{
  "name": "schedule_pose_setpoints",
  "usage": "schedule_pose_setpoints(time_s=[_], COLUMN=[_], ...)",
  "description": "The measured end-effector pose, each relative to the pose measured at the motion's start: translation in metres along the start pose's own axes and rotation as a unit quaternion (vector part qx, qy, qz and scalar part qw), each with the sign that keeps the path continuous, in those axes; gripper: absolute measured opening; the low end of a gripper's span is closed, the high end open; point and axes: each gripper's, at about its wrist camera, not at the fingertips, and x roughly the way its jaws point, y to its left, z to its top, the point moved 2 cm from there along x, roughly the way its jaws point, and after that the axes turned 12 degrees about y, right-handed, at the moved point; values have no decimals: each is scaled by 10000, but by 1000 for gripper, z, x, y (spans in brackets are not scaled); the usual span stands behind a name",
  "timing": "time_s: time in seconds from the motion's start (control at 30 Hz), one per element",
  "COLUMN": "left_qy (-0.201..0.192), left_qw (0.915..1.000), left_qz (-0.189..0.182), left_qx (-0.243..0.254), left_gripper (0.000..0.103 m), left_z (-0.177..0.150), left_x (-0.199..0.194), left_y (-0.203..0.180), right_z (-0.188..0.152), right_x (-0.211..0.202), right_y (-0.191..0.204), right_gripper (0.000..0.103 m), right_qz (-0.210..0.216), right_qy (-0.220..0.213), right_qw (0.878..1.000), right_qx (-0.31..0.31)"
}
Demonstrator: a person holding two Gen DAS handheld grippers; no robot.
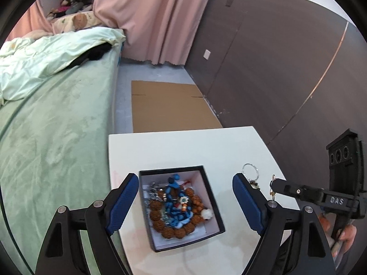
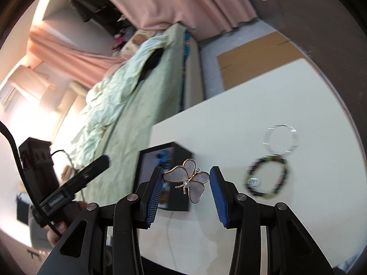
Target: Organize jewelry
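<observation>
A black box (image 1: 213, 208) with a white lining sits on the white table (image 1: 183, 146) and holds a brown bead bracelet (image 1: 170, 230), blue beads and a chain. My left gripper (image 1: 185, 201) is open, its fingers on either side of the box. My right gripper (image 2: 187, 189) is shut on a pearly butterfly brooch (image 2: 187, 180) with a gold rim, held between its blue pads above the table, right of the box (image 2: 181, 160). A dark bead bracelet (image 2: 267, 175) and a clear wire ring (image 2: 281, 139) lie on the table to the right.
A bed with green covers (image 1: 57, 126) stands left of the table. Flat cardboard (image 1: 169, 105) lies on the floor behind it. A dark wall panel (image 1: 275, 68) runs along the right. Pink curtains (image 1: 151, 18) hang at the back.
</observation>
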Motion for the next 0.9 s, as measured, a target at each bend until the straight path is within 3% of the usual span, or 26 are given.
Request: schedule_pose_setpoints(time_s=[0.4,0.47,0.5,0.53,0.7,0.9], left_qy=[6,-11,-13,-7,56,96], left_qw=[9996,9993,9992,9991,9991,9998], left_qz=[37,36,30,13,-56,-139], left_qx=[-279,-363,-388,-430,-418,-55], left_gripper=[84,84,84,84,84,84], left_z=[-4,-3,-3,-3,0,6], left_x=[-7,-9,-9,-9,-2,7], left_y=[31,36,38,40,32,-4], right_z=[9,9,9,10,13,9], right_x=[45,51,52,50,22,-16], right_y=[57,61,58,55,26,-13], right_gripper=[43,54,67,72,73,73], right_qz=[392,420,424,430,493,296], right_qy=[208,375,410,361,29,-291], right_qw=[9979,9971,9973,9977,9988,9983], right_qx=[-470,-510,-444,-380,26,416])
